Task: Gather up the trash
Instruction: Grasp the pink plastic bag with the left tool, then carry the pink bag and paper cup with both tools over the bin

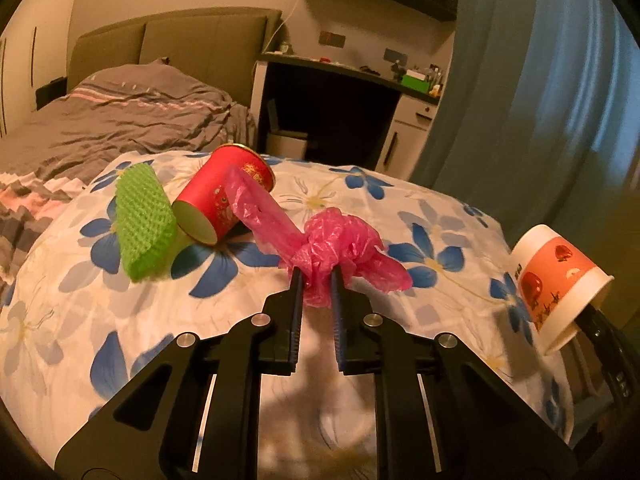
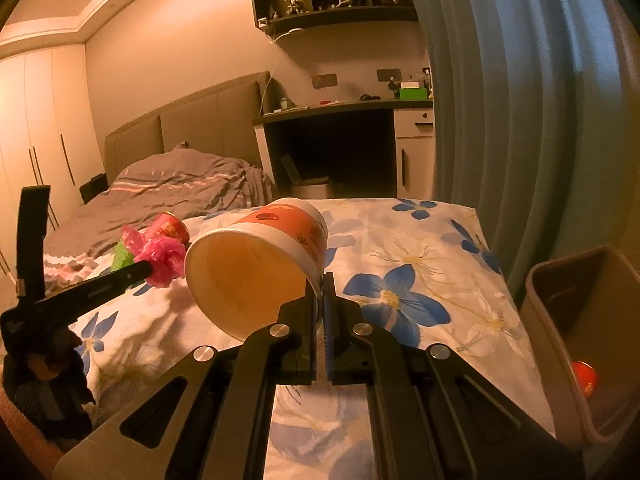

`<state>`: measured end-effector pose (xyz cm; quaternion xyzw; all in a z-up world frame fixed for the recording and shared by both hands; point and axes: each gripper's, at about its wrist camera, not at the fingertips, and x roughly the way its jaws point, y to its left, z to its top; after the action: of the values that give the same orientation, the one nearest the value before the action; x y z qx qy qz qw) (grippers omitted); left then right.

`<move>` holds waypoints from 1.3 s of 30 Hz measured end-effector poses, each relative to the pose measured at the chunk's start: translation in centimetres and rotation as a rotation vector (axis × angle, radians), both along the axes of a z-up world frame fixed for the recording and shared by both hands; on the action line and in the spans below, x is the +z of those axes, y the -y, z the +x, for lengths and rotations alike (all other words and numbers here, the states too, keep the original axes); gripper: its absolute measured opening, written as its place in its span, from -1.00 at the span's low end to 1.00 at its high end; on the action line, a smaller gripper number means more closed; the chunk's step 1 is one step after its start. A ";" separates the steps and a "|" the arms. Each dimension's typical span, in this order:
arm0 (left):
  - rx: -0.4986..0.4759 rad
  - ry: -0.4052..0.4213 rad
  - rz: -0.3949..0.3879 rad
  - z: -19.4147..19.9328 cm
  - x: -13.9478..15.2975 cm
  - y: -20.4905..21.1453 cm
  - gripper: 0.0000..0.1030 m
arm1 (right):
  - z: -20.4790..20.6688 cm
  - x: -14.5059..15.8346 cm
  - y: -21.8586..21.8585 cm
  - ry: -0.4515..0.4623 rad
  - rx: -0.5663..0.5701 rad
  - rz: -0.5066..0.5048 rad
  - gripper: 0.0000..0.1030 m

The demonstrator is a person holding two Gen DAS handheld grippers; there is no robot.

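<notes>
Two tools are both clenched on trash above a bed with a flowered sheet [image 1: 432, 216]. Left tool [image 1: 316, 276] grips a crumpled pink plastic bag [image 1: 336, 240] between its fingertips; the bag's long tail trails up and rests against a red paper cup [image 1: 224, 196] lying on its side on the sheet. Just left of that cup, touching it, lies a green sponge [image 1: 146, 224]. Right tool [image 2: 320, 284] pinches the rim of a white paper bowl [image 2: 256, 264] with an orange band, its open mouth tilted toward the camera; in the left view the same bowl appears at the right edge, held off the sheet. At the bed's right side stands a grey bin [image 2: 548, 320], open at the top, with a red round thing [image 2: 585, 376] inside near the bottom. Behind the flowered sheet lies a grey blanket [image 1: 132, 120], and a dark desk stands beyond it.
</notes>
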<state>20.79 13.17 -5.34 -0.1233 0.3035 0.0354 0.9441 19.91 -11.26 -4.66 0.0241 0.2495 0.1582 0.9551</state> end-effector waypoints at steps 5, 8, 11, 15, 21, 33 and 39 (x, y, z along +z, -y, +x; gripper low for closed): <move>-0.028 0.049 0.008 -2.3 1.6 1.9 -0.76 | -1.5 0.6 1.4 0.017 -0.012 0.010 -0.93; -0.052 0.078 0.010 -3.4 2.8 3.3 -0.76 | -2.5 1.1 2.5 0.023 -0.022 0.022 -0.93; -0.077 0.099 0.012 -4.4 3.6 4.8 -0.76 | -3.3 1.7 3.7 0.034 -0.039 0.027 -0.93; -0.133 0.124 0.023 -5.7 4.4 7.5 -0.76 | -4.7 2.4 5.6 0.057 -0.069 0.032 -0.93; -0.228 0.151 0.043 -6.9 5.2 11.9 -0.76 | -6.8 3.2 8.7 0.082 -0.132 0.038 -0.93; -0.425 0.190 0.054 -7.1 6.3 21.0 -0.76 | -9.2 4.1 16.4 0.128 -0.300 0.043 -0.93; -0.512 0.192 0.052 -6.3 6.0 25.9 -0.76 | -9.1 3.7 20.3 0.129 -0.385 0.051 -0.93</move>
<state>14.49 -12.77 0.66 -0.0211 0.2330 -0.2085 0.9496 10.76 -31.57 -0.96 0.0851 0.1744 -0.0198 0.9808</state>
